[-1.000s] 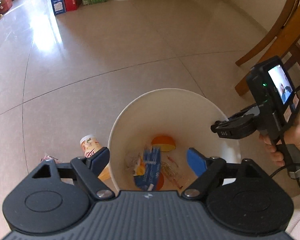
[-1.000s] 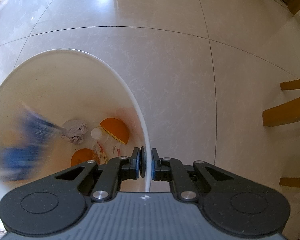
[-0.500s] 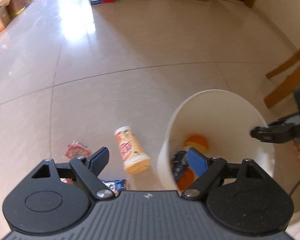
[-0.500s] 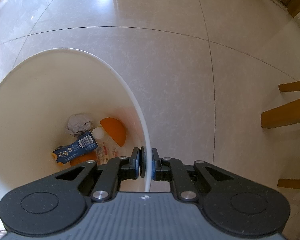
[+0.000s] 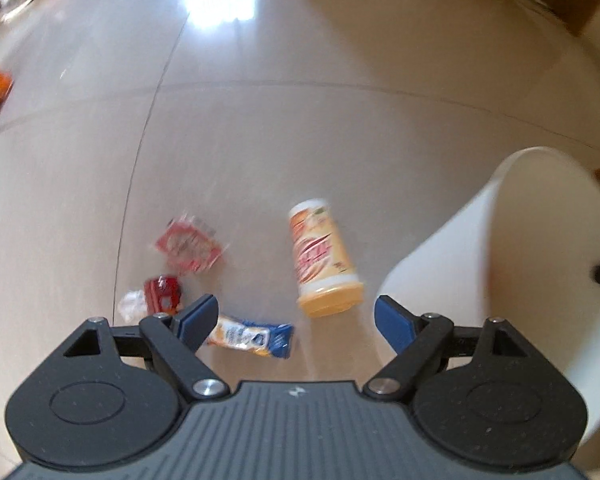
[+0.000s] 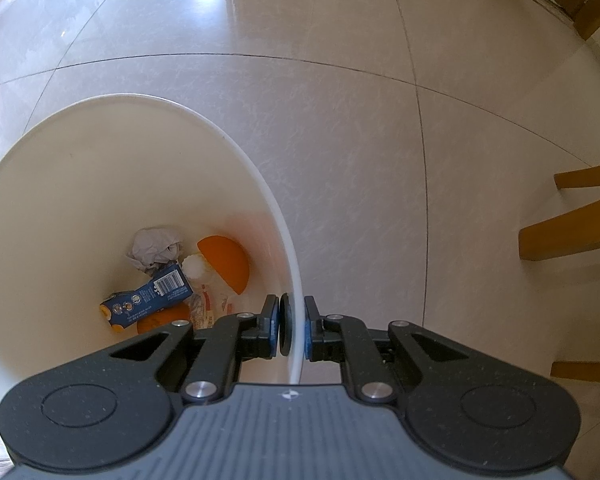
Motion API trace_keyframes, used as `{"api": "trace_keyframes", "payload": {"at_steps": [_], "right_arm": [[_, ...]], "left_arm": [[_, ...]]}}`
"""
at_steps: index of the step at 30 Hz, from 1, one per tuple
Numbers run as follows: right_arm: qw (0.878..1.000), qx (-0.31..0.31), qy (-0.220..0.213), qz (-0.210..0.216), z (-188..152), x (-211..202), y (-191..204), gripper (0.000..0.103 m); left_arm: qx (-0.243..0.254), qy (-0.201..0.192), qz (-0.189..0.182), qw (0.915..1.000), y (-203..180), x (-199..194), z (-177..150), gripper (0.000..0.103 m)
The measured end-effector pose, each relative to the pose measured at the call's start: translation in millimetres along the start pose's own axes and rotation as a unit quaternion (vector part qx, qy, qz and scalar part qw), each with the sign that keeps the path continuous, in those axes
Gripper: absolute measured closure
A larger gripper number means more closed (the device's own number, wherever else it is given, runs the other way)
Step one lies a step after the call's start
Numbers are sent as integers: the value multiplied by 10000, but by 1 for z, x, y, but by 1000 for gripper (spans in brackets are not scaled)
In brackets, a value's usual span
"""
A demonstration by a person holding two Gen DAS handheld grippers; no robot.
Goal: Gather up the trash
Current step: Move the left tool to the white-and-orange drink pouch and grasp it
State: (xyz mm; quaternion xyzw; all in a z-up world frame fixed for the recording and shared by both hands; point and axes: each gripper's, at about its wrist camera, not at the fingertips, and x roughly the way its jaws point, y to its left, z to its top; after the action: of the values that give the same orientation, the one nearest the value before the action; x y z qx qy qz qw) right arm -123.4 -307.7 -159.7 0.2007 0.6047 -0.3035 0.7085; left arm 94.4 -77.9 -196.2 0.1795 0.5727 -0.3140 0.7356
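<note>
Several wrappers (image 5: pixel 188 245) | glossy beige tile floor (image 5: pixel 300 128) | white bin (image 6: pixel 80 184)

- Left gripper (image 5: pixel 296 318) hangs above the floor, tilted downward, jaws spread wide with nothing between them.
- Its blue pads (image 5: pixel 198 317) angle outward on either side, both clear of any contact.
- Right gripper (image 6: pixel 291 330) points down, jaws drawn in tight and clamped on the bin (image 6: pixel 260 184) rim, one pad inside the wall, one outside.
- Right gripper's tip also shows at the edge of the left view.
</note>
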Motion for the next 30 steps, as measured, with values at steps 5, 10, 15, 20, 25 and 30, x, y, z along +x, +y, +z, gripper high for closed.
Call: {"api": "trace_keyframes", "payload": {"at_steps": [5,10,15,20,25,30], "right_arm": [[10000,-17,-13,-15,-1,0,2,88],[10000,11,-5,-16,0,0,1,88],[10000,26,-18,-9,0,0,0,88],[10000,-7,-43,-32,-2,0,2,87],[9999,-17,-66,-76,-3,0,5,86],[9999,-13,-88,-96,-4,-1,6,86]], "left_arm": [[-468,262,262,9982,18,52,-14,18],[-1395,580,261,9882,41,98,-26,18],[-1825,734,452,9794,47,125,-39,18],[-2402,736,542,9664,54,148,-47,18],[-2633,807,683,9589,54,170,-50,18],[-2647,1025,728,9561,51,186,-56,18]]}}
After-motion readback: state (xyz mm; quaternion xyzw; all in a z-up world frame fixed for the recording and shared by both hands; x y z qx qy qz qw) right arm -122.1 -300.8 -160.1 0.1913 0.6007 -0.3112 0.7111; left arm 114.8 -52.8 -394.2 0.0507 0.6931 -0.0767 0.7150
